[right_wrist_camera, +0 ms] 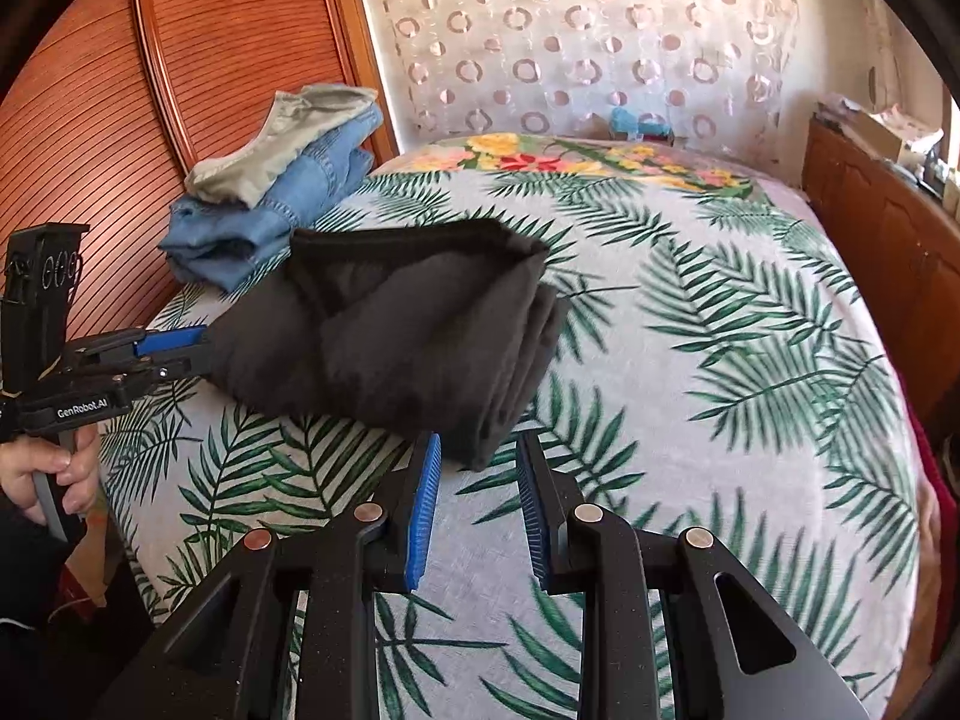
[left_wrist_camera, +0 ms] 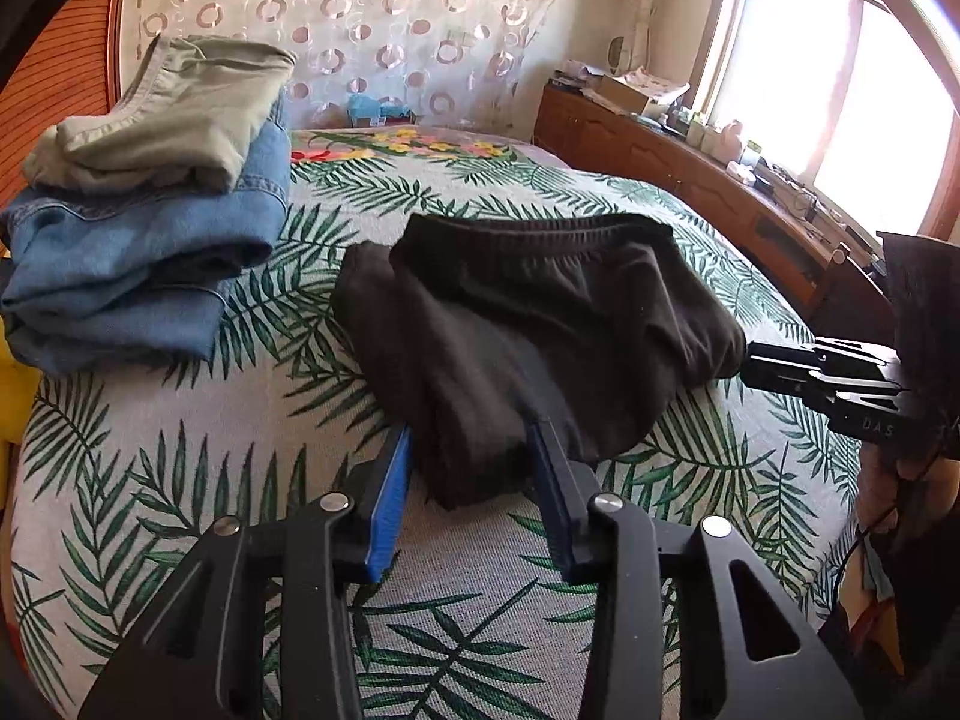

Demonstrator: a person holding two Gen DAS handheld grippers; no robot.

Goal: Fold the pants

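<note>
Left gripper is sitting released at the pants' near end, fingers straddling the cloth edge without clamping. Right gripper is likewise released, fingers flanking the folded corner at frame centre. Pants are lying mid-bed, black, already doubled into a thick bundle, waistband toward upper centre of the left view. Judgement: folding is nearly finished; next move likely calls for closing on both ends to lift the bundle toward the stack, upper left.
</note>
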